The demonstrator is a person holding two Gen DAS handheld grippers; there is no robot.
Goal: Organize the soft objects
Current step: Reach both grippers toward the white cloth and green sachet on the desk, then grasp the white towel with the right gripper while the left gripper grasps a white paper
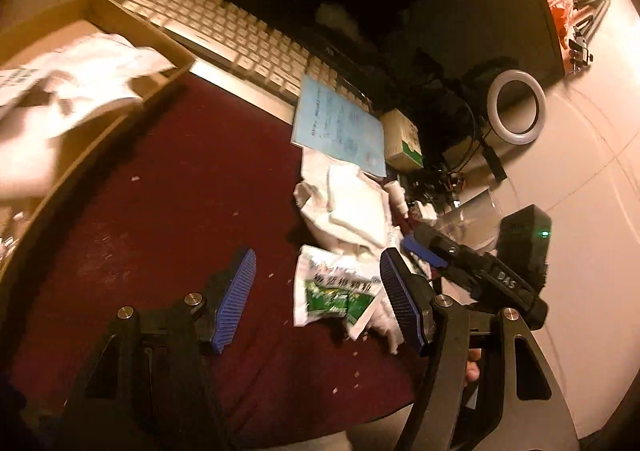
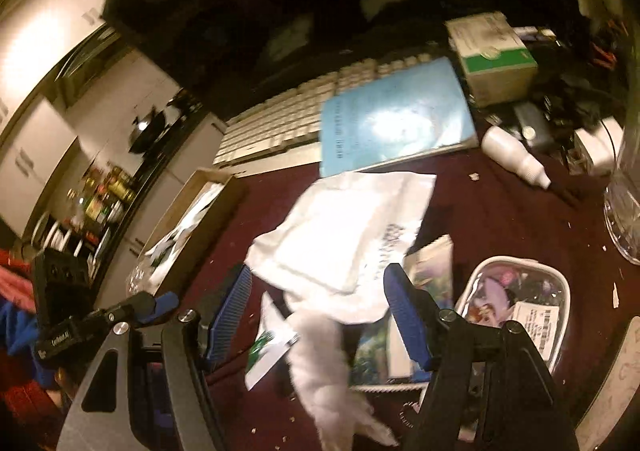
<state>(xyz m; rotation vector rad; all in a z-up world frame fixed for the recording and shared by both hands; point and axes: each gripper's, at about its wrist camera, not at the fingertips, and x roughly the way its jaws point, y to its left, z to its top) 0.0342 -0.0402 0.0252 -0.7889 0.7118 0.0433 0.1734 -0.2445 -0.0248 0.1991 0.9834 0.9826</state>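
My left gripper [image 1: 318, 301] spread, nothing between pads, over maroon cloth [image 1: 160, 191]. Green-and-white packet [image 1: 334, 293] just right of it, print blurred, unreadable. My right gripper [image 2: 318, 311] spread wide above white pouch [image 2: 340, 235] and fluffy white piece [image 2: 320, 363]; pouch writing smeared. I read "DAS" on right gripper body from left view. Farther: cardboard box [image 1: 120, 11] holding white bags, blue booklet [image 2: 396, 119], keyboard [image 1: 224, 31]

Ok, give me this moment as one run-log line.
left gripper: open, empty | right gripper: open over white packets | cardboard box: holds white packets | green-white sachet: on mat
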